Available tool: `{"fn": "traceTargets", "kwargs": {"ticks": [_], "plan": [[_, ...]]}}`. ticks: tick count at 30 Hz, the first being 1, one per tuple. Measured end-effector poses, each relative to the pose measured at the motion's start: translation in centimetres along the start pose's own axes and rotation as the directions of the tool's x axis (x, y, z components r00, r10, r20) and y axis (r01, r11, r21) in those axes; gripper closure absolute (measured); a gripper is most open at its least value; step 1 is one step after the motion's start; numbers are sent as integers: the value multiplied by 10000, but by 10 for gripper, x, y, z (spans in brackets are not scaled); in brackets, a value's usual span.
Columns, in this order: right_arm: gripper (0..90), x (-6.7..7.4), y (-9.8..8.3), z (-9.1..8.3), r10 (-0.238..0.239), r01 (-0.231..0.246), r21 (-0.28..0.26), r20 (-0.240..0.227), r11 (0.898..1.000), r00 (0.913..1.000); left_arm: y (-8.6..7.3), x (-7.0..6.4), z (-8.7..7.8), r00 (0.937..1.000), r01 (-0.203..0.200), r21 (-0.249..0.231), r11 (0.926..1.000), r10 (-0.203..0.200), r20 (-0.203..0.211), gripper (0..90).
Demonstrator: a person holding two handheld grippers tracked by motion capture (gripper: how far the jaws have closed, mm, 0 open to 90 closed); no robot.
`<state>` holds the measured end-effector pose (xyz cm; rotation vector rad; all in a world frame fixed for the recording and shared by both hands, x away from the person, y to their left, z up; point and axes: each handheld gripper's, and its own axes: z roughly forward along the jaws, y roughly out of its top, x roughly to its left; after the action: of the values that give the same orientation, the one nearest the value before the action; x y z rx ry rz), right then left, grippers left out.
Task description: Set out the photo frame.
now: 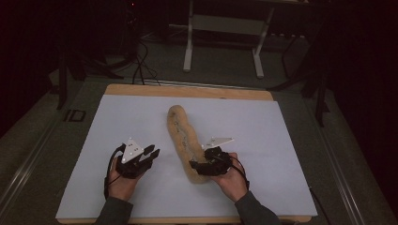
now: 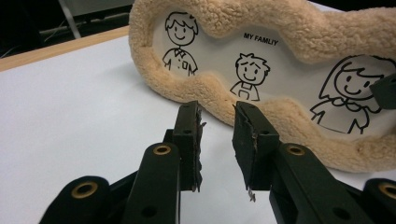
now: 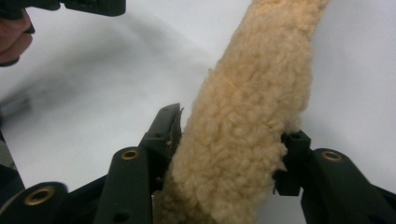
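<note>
White tabletop point(image 1: 263, 140) bears a fleecy frame point(image 1: 180, 129), right hand-held gripper point(image 1: 206, 165) clamping it, left hand-held gripper point(image 1: 151, 153) narrowly open beside.

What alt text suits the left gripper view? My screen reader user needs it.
A fleecy tan picture frame stands on a white table, showing cartoon family drawings captioned MY FAMLIY. The left tongs point at its lower edge, jaws apart with nothing between them.

I count one fleecy tan picture frame point(image 1: 184, 140) on one white board point(image 1: 117, 122). It shows three cartoon figures point(image 2: 249, 74) and one caption, "MY FAMLIY". I hold two grippers: my left gripper point(image 1: 152, 153) and my right gripper point(image 1: 196, 166).
</note>
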<state>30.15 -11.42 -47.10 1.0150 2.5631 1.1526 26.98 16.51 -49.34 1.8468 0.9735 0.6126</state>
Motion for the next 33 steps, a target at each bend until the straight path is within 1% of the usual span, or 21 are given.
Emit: {"fn": "traceTargets", "kwargs": {"ticks": [1, 2, 6, 11, 13, 14, 17, 20, 21, 22, 23, 24, 25, 26, 27, 28, 29, 30, 31, 32, 33], "plan": [[533, 0, 0, 0, 0, 0, 0, 0, 10000, 10000, 0, 0, 0, 10000, 0, 0, 10000, 0, 0, 717], [553, -2, 0, -1, -81, 81, 46, -2, 10000, 10000, 0, 1, 0, 10000, 7, 39, 10000, -6, -45, 720], [587, -5, -1, -4, -151, 151, 148, 25, 9998, 9999, -1, 3, 0, 9999, 67, 76, 9999, -66, -122, 722], [592, -7, -1, -5, -250, 251, 203, -58, 9995, 9997, -1, 5, -1, 9998, 146, 75, 9999, -145, -151, 722], [596, -8, 0, -5, -449, 453, 229, -156, 9987, 9989, -1, 7, -1, 9996, 218, 17, 9998, -218, -189, 722], [596, -8, 0, -5, -449, 453, 229, -156, 9987, 9989, -1, 8, -2, 9995, 240, 16, 9997, -240, -196, 722], [607, -10, 0, -6, -508, 518, 247, -379, 9984, 9980, -1, 12, -3, 9993, 327, -23, 9995, -327, -202, 730], [612, -10, -1, -7, -740, 753, 231, -501, 9969, 9960, -1, 14, -3, 9991, 354, -19, 9994, -354, -249, 730], [616, -10, -1, -8, -851, 866, 230, -573, 9960, 9947, -1, 15, -1, 9987, 353, 53, 9994, -351, -370, 730], [619, -10, -1, -8, -899, 914, 223, -611, 9956, 9941, -1, 15, -1, 9987, 353, 53, 9994, -351, -370, 729], [623, -10, -2, -9, -973, 990, 228, -669, 9948, 9930, -2, 17, 4, 9981, 320, 200, 9993, -309, -529, 726], [623, -10, -2, -9, -973, 990, 228, -669, 9948, 9930, -2, 17, 4, 9981, 320, 200, 9993, -309, -529, 726], [629, -9, -3, -10, -1174, 1194, 231, -763, 9926, 9902, -2, 19, 7, 9972, 308, 344, 9989, -284, -689, 725], [629, -9, -3, -10, -1174, 1194, 231, -763, 9926, 9902, -2, 19, 7, 9972, 308, 344, 9989, -284, -689, 725], [633, -10, -4, -11, -1301, 1325, 216, -898, 9909, 9874, -3, 20, 10, 9964, 274, 436, 9987, -238, -813, 724], [635, -11, -4, -12, -1328, 1355, 221, -956, 9905, 9865, -3, 20, 10, 9964, 274, 436, 9987, -238, -813, 724], [636, -12, -4, -12, -1353, 1380, 200, -1017, 9902, 9856, -4, 22, 12, 9954, 238, 486, 9985, -191, -940, 723], [636, -12, -4, -12, -1353, 1380, 200, -1017, 9902, 9856, -4, 22, 12, 9954, 238, 486, 9985, -191, -940, 723], [636, -13, -5, -12, -1368, 1396, 185, -1097, 9900, 9845, -5, 26, 14, 9937, 269, 543, 9982, -208, -1098, 720], [636, -13, -5, -12, -1368, 1396, 185, -1097, 9900, 9845, -5, 26, 14, 9937, 269, 543, 9982, -208, -1098, 715], [636, -14, -5, -13, -1388, 1418, 177, -1160, 9897, 9835, -5, 30, 16, 9927, 318, 558, 9979, -250, -1184, 707]]}}
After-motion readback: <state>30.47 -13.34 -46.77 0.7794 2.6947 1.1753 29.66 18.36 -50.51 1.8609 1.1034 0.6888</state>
